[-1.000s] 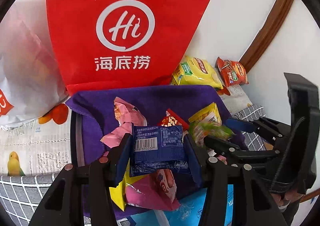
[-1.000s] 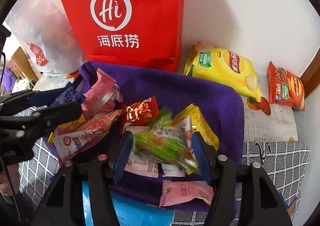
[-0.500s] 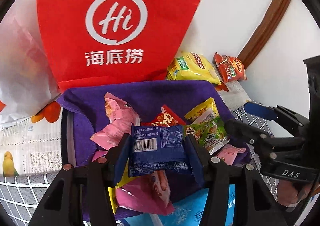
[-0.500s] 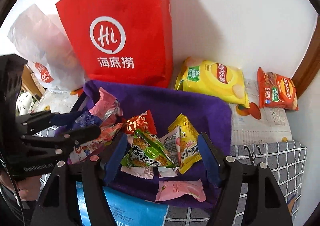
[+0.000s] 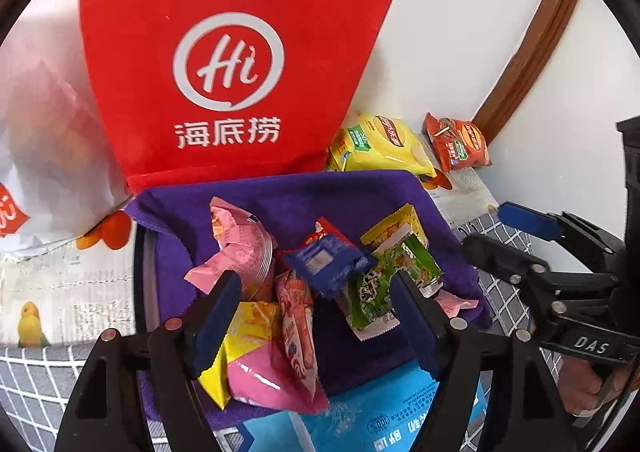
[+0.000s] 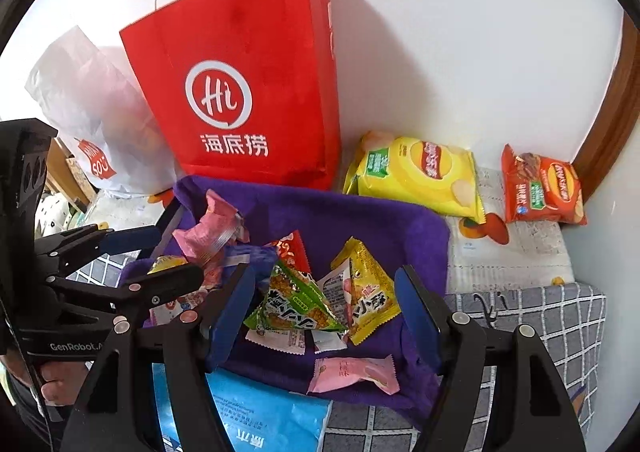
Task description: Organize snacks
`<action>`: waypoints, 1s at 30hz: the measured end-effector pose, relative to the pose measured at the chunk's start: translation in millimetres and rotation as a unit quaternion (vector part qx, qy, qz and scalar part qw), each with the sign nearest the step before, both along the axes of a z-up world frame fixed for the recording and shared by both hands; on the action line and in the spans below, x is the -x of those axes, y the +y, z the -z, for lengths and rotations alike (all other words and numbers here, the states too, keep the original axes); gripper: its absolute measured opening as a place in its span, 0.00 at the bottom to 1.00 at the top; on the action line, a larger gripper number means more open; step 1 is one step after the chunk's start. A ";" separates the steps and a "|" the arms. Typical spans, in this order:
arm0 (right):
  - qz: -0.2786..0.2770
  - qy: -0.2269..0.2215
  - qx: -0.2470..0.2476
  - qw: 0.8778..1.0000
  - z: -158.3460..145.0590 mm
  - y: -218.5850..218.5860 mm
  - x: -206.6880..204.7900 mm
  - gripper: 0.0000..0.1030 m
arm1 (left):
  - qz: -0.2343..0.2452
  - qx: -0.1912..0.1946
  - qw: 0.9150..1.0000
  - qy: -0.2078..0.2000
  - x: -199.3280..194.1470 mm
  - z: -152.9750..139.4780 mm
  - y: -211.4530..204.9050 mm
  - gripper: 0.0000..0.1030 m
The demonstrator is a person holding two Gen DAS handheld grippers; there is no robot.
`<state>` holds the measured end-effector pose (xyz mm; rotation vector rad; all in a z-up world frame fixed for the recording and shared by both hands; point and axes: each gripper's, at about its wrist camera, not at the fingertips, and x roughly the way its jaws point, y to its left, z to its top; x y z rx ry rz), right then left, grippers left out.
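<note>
left hand-held gripper point(image 5: 316, 316) empty, purple-lined bin point(image 5: 360, 192) holding snacks point(image 5: 332, 264)

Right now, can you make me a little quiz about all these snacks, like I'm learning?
1. True or false: the left gripper is shut on the blue packet.
2. What color cloth lies under the small snacks?
3. Which sits nearer the red bag: A) yellow chip bag, B) orange chip bag?

Key: 1 false, it is open; 2 purple; 3 A.
</note>
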<state>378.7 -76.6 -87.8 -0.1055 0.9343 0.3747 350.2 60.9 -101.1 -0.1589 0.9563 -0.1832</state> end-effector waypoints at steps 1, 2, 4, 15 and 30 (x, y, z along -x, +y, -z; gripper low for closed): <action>0.001 -0.002 -0.003 1.000 -3.2 -2.1 1.7 0.70 | -0.002 0.000 1.000 -0.002 2.5 -2.2 0.7 0.73; 0.003 -0.004 -0.010 1.000 -7.0 -5.1 4.5 0.70 | -0.005 0.002 1.000 -0.001 6.1 -4.5 1.2 0.74; 0.007 -0.003 -0.025 1.000 -13.8 -12.7 11.4 0.70 | -0.006 0.004 1.000 0.004 15.7 -9.4 0.4 0.75; 0.033 -0.032 -0.036 0.998 -49.2 -36.2 97.2 0.70 | -0.013 -0.009 1.000 -0.006 94.3 -33.2 -18.2 0.80; 0.058 -0.095 -0.003 0.994 -88.5 -50.7 255.7 0.83 | -0.043 -0.038 0.994 -0.088 236.7 -84.4 -32.1 0.93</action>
